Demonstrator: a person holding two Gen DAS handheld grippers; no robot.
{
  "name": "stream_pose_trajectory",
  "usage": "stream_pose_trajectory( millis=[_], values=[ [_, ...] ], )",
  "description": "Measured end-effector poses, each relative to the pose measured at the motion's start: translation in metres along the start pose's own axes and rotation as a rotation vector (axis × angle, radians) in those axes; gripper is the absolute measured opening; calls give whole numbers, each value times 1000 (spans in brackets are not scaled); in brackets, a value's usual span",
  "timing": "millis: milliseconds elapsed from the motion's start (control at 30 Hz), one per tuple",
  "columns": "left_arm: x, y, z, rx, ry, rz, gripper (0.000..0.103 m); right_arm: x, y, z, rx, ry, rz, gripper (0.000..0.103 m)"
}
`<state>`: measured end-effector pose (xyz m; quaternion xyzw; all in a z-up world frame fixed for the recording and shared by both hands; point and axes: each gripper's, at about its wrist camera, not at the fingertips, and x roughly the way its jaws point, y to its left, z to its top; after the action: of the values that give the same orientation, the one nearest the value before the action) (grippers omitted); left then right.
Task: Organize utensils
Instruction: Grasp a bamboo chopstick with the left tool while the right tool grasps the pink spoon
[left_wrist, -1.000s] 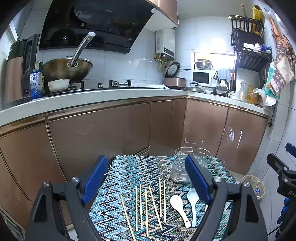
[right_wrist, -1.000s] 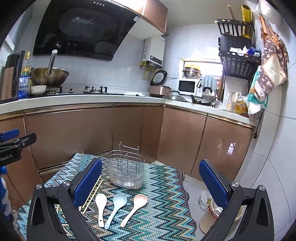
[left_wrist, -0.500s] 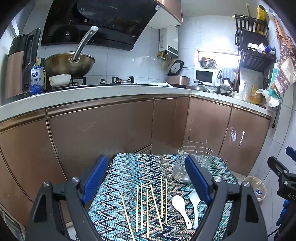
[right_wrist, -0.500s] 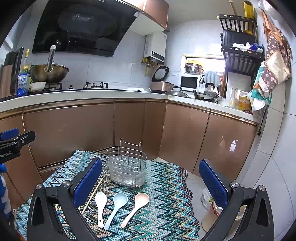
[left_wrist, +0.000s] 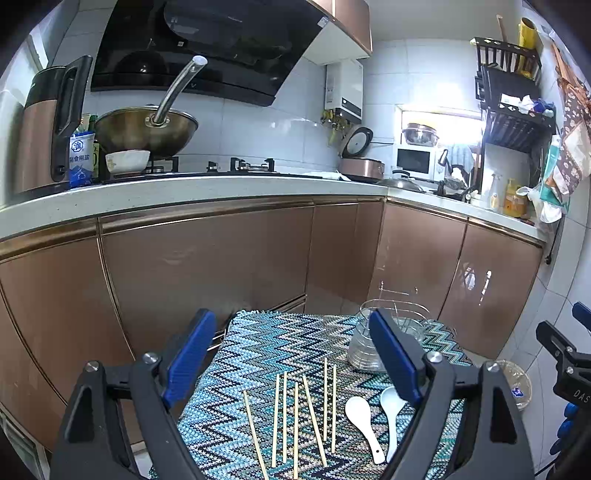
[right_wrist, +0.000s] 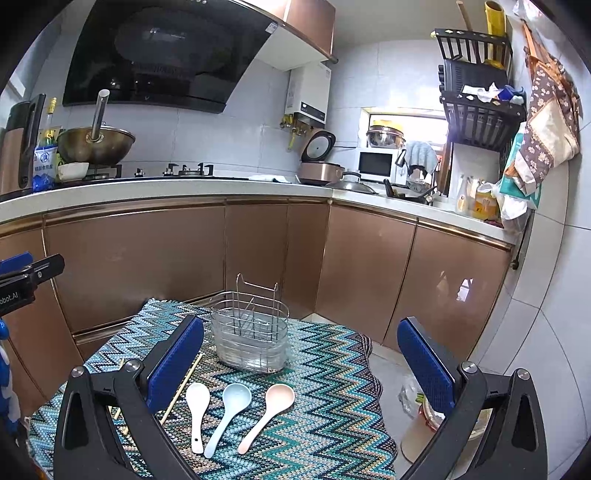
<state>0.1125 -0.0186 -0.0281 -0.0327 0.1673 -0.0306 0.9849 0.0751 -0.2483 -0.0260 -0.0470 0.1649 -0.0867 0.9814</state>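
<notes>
Since a second ago both wrist views have tilted up slightly: mat and utensils sit lower in frame, nothing on the mat has shifted.

Left gripper (left_wrist: 291, 354): blue-padded fingers spread wide, nothing between them, hovering above the near edge of the zigzag mat (left_wrist: 258, 339).

Right gripper (right_wrist: 301, 360): fingers likewise wide apart and empty, held over the mat's near side; its left finger overlaps the view of some chopsticks.

Chopsticks (left_wrist: 295, 417): seven thin wooden sticks lying flat on the mat, roughly parallel, pointing away from the camera, one at the left end angled apart from the rest.

Spoons: in the right wrist view, three lie side by side, bowls toward the rack: white spoon (right_wrist: 197, 413), pale blue spoon (right_wrist: 229, 413), pink spoon (right_wrist: 267, 413). They are just right of the chopsticks. The left wrist view shows only two, the rest hidden behind the finger.

Wire utensil rack (right_wrist: 251, 336): upright near the far side of the mat, behind the spoons, sitting in a clear drip tray. No utensils visible inside.

Background: copper-coloured cabinets (right_wrist: 147, 258), wok (left_wrist: 146, 129) on the stove.
</notes>
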Motion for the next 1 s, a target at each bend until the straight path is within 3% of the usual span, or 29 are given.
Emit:
stream_pose_trajectory(
  millis=[133,333,633,800,1000],
  values=[
    [3,5,1,-9,13,9,85,3,-6,-1,19,2,10,103],
    [26,17,-1,-25,112,29,85,19,-20,-6,69,7,70,103],
    [105,36,-28,-108,378,-62,85,99,-39,-36,112,237,215,102],
    [154,41,-51,-131,519,-91,83,151,-55,-65,189,386,305,70],
    [203,48,-73,-139,640,-89,76,205,-62,-100,282,550,422,44]
  ],
)
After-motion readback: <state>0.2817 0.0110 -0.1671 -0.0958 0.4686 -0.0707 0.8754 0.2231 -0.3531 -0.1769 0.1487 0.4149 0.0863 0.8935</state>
